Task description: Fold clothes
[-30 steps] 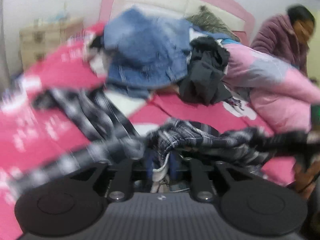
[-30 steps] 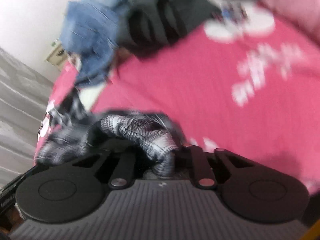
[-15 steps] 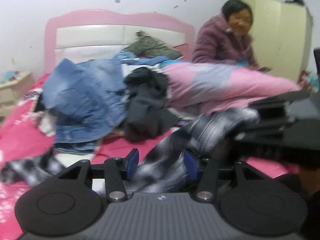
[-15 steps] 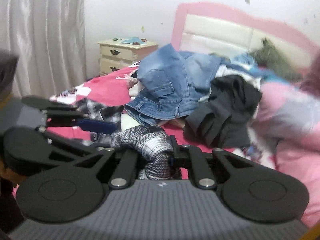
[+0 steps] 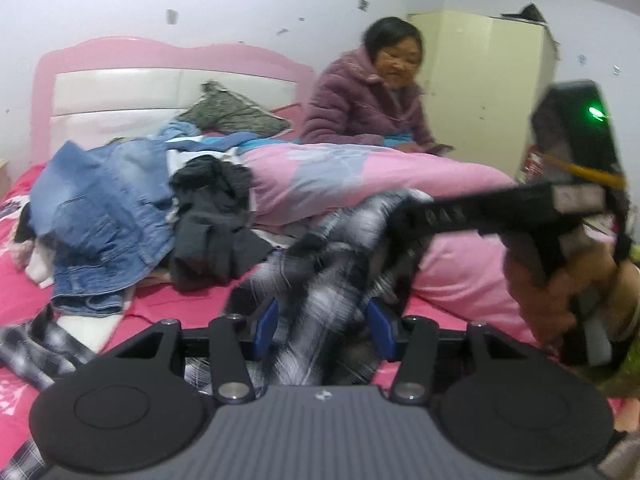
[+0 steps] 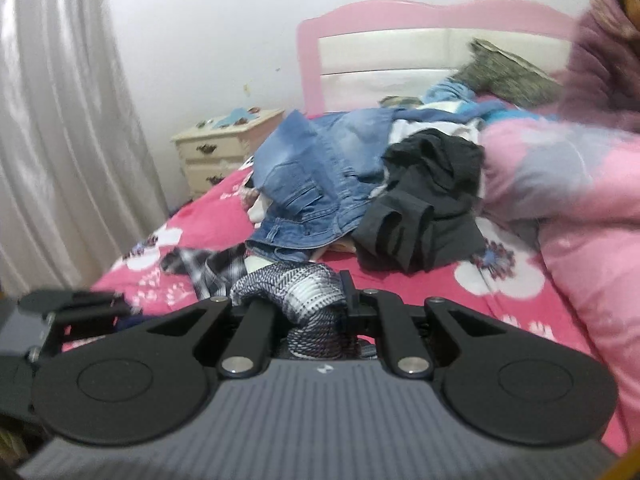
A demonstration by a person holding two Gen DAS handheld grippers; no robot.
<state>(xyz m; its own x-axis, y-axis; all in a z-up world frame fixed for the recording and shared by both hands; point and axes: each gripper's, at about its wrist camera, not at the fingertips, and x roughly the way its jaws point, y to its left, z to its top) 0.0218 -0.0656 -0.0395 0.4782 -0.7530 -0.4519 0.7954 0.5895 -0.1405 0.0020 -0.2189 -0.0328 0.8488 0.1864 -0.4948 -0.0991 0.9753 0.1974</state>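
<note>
Shirt (image 5: 320, 300), a black-and-white plaid, runs up the lower centre of the left view between the left claw's (image 5: 322, 330) half-spread blue pads (image 5: 266, 326), which look clear of it, to the right claw (image 6: 304, 312), pinched shut on a bunched fold, probably so it hangs out for folding. Only the right view shows that pinch and, farther off at left, the nightstand (image 6: 224, 146); only the left view shows the hand (image 5: 556, 296) holding the right tool and, at upper right, the wardrobe (image 5: 492, 92).

2 claws (image 5: 322, 330) – 1 plaid shirt (image 5: 320, 300), 1 jeans (image 5: 104, 216), 1 person (image 5: 360, 108).
</note>
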